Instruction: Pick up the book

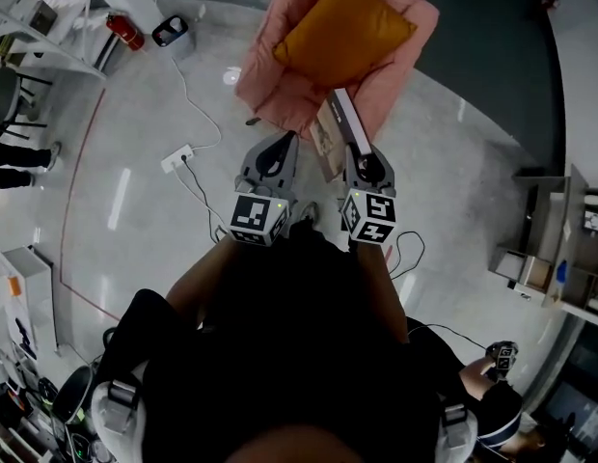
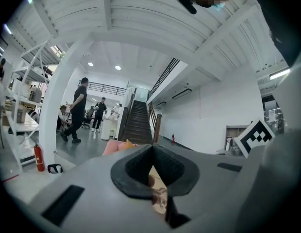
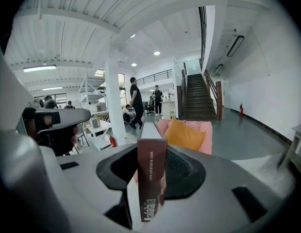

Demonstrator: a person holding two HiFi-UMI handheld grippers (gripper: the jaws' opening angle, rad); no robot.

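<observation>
Book (image 3: 151, 178), stiff and light, stands clamped spine-first inside the right gripper (image 1: 365, 165), the left gripper (image 1: 278, 152) pinching its floppy cover.

Maroon-spined book (image 3: 151, 169), standing on edge, held aloft, illustrated cover perhaps splayed open

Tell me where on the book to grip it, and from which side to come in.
Grip the book near its spine, across its thickness, with one pad on each cover, coming in from the spine side. It stands on edge with the spine facing the right gripper, which is clamped on it that way. The slim block fits between the jaws.
</observation>
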